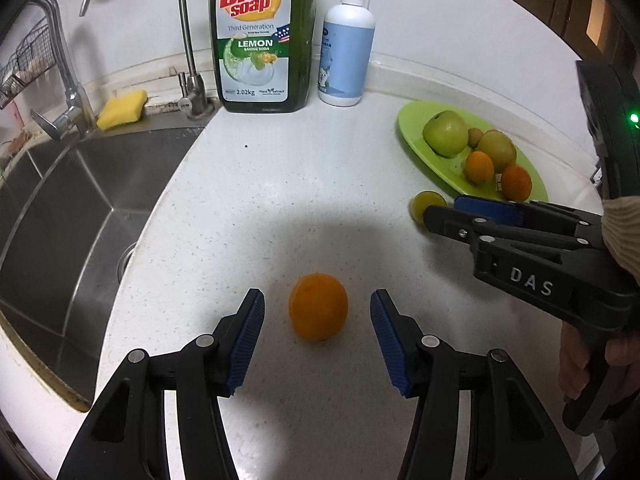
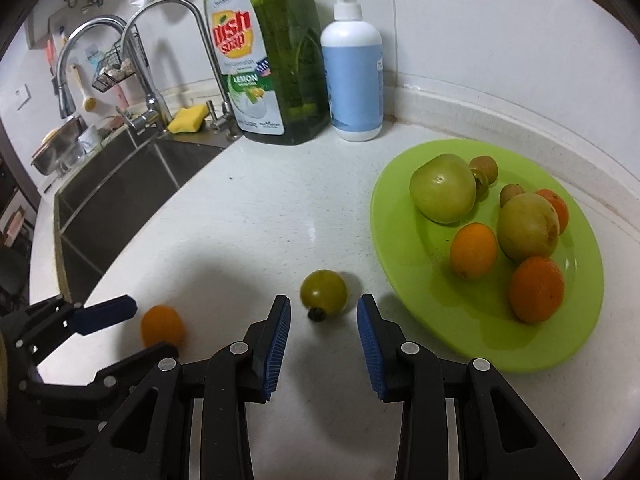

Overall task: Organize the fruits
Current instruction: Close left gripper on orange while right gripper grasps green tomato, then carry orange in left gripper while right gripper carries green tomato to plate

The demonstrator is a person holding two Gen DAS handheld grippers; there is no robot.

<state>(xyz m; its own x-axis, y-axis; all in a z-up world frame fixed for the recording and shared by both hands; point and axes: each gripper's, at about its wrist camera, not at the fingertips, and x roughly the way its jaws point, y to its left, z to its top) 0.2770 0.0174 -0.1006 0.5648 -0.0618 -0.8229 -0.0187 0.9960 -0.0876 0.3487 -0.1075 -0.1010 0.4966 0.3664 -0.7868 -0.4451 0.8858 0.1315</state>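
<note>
A small orange [image 1: 318,306] lies on the white counter between the open fingers of my left gripper [image 1: 317,310]; neither pad touches it. It also shows in the right wrist view [image 2: 162,326]. A small green fruit [image 2: 324,292] lies on the counter just ahead of my open right gripper [image 2: 323,314], beside the green plate [image 2: 472,340]. The plate holds two large green fruits, three oranges and a few small brown fruits. In the left wrist view the right gripper [image 1: 442,214] partly hides the green fruit [image 1: 428,205] near the plate [image 1: 412,128].
A steel sink [image 1: 60,216] with faucets lies to the left. A yellow sponge [image 1: 122,109], a big dish soap bottle [image 1: 262,36] and a white pump bottle [image 1: 346,48] stand along the back wall. The counter ends in a raised curved rim at right.
</note>
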